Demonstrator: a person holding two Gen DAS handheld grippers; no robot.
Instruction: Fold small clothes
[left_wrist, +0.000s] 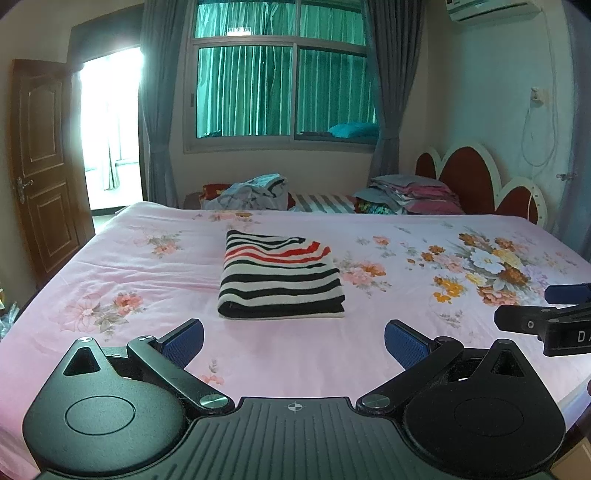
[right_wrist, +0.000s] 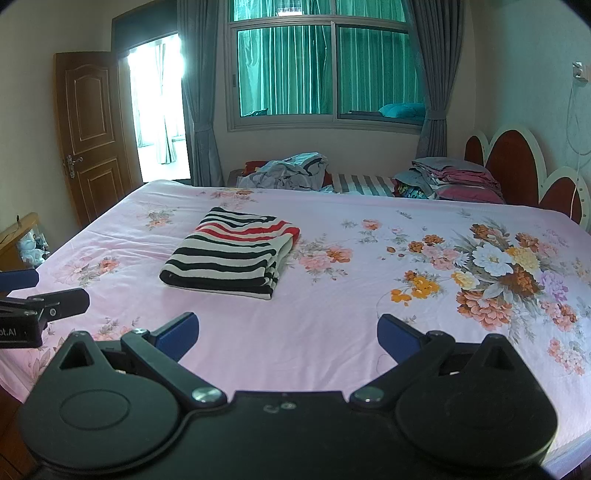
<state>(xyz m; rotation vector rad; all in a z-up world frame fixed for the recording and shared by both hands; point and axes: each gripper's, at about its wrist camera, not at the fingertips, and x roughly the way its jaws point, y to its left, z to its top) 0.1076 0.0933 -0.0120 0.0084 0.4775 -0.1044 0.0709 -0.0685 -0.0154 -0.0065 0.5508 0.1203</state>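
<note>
Striped black, white and red knit garment (left_wrist: 280, 275) lies folded on the pink floral bed (left_wrist: 147, 354), beyond the left hand-held gripper (left_wrist: 293, 341), spread wide, empty. Right view: right hand-held gripper (right_wrist: 288, 336) likewise agape, empty; soft, light, best pinched at its thick near fold.

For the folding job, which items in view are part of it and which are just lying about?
Part of the job: striped garment, folded on the bedsheet; left gripper and right gripper, both open and empty.

Lying about: crumpled clothes pile, stacked bedding, headboard, door.
</note>
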